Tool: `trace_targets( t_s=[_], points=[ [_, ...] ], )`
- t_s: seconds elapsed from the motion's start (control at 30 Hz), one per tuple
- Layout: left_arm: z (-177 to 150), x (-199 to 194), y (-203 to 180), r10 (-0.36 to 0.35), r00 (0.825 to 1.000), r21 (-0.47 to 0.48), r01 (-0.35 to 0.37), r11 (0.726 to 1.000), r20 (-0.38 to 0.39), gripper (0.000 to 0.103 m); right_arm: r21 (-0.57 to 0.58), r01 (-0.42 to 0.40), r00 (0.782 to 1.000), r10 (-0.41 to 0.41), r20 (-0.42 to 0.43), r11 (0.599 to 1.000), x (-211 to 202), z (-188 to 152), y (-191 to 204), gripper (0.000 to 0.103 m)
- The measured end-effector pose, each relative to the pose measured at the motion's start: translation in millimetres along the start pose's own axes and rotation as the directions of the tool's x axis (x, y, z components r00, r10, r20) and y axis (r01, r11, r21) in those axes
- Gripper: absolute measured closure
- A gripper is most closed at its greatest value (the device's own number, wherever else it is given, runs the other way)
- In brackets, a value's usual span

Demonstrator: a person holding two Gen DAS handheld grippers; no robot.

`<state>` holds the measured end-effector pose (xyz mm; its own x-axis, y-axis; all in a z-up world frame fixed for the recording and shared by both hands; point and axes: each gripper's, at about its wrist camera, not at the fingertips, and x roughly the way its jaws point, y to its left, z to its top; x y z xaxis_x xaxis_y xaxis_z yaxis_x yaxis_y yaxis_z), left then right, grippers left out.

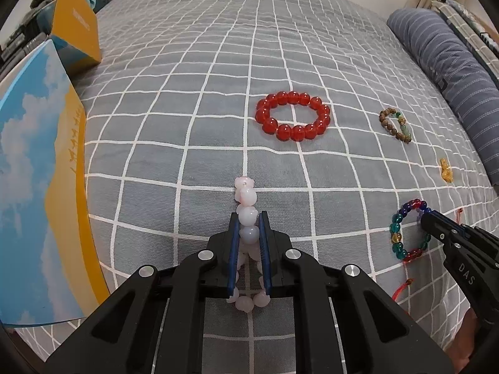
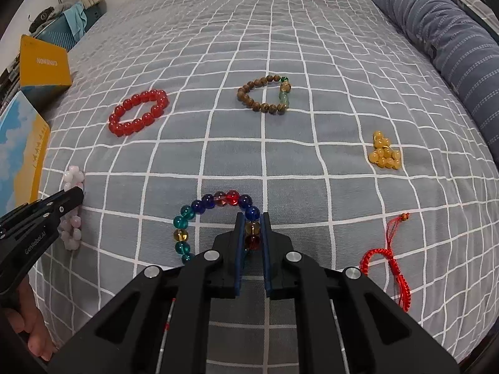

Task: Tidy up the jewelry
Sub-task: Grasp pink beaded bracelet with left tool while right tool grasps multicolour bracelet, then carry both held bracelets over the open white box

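My left gripper (image 1: 249, 221) is shut on a pale pink bead bracelet (image 1: 246, 196), whose beads stick out past the fingertips; it also shows in the right wrist view (image 2: 73, 174). My right gripper (image 2: 252, 218) is shut on a multicoloured glass bead bracelet (image 2: 199, 205), also seen in the left wrist view (image 1: 397, 227). A red bead bracelet (image 1: 293, 115) (image 2: 138, 112), a brown wooden bead bracelet (image 2: 265, 95) (image 1: 394, 124), a yellow bead bracelet (image 2: 383, 154) (image 1: 446, 171) and a red cord bracelet (image 2: 389, 258) lie on the grey checked bedsheet (image 1: 202, 99).
An open box with a blue-sky and orange lid (image 1: 37, 187) stands at the left, with an orange box (image 1: 76, 21) behind it. A striped blue pillow (image 1: 452, 71) runs along the right edge of the bed.
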<state>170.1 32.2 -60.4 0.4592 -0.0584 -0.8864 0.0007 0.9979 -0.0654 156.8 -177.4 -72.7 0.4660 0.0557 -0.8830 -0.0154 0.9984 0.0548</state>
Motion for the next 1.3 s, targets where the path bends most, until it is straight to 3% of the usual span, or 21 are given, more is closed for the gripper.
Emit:
trace_targets(
  t_s=[0.77,1.3],
  points=[
    [-1.8,-42.1,1.9,0.004,0.995,-0.001,-0.004,1.0,0.098,0.091,0.014,-0.036,0.992,0.034,0.121,0.999,-40.0,0.0,-2.8,0.094],
    [-4.2,-83.4,2.2,-0.022,0.975,-0.014,0.025,1.0,0.222,0.091,-0.017,-0.034,0.972,0.038,0.234,0.999,-65.6,-0.4,2.6,0.094]
  ],
)
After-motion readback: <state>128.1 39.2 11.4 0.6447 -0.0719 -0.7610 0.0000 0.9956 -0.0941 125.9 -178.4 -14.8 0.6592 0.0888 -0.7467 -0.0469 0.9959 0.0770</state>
